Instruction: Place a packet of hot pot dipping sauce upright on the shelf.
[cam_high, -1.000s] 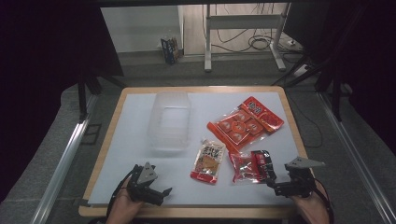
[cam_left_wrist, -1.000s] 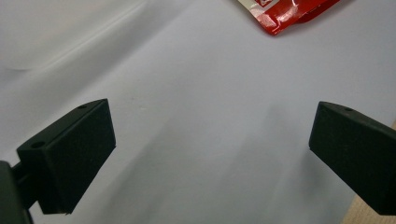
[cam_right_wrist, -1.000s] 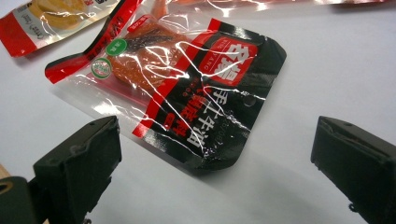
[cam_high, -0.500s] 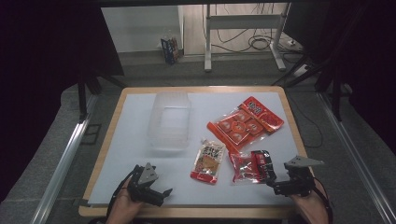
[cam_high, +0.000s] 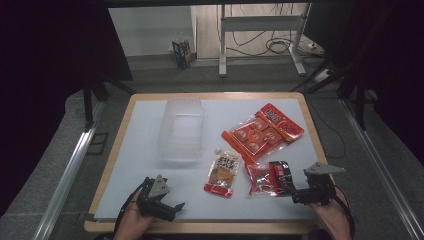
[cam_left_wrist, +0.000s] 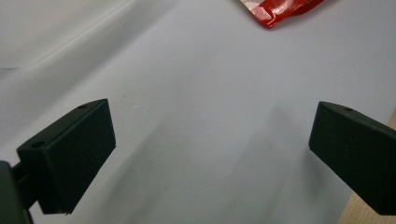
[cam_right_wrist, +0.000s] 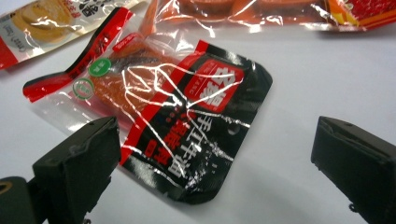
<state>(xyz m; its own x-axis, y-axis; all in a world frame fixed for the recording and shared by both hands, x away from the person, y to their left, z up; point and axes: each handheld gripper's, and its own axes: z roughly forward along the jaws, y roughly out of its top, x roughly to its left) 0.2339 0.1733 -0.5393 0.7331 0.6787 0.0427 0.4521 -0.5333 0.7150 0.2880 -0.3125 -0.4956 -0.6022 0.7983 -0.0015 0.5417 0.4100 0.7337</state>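
A red-and-black snack packet (cam_high: 269, 177) (cam_right_wrist: 177, 119) lies flat on the white table top near the front right. My right gripper (cam_high: 295, 192) (cam_right_wrist: 212, 163) sits just right of it, open, its jaws spread on either side of the packet's near end, with nothing held. A beige-and-red packet (cam_high: 223, 172) (cam_right_wrist: 44, 21) lies to the left of it. A large red multi-piece packet (cam_high: 261, 131) (cam_right_wrist: 261, 11) lies behind. My left gripper (cam_high: 172, 207) (cam_left_wrist: 210, 154) stands open over bare table at the front left. A red packet corner (cam_left_wrist: 280, 8) shows far ahead of it.
A clear plastic tub (cam_high: 181, 128) stands at the back left of the white table top (cam_high: 140, 150). The wooden table edge (cam_high: 200, 227) runs along the front. Beyond the table are a dark floor, a desk frame and cables (cam_high: 280, 47).
Both grippers have shifted only slightly; the right one has edged a little toward the red-and-black packet. The packets and tub have not moved.
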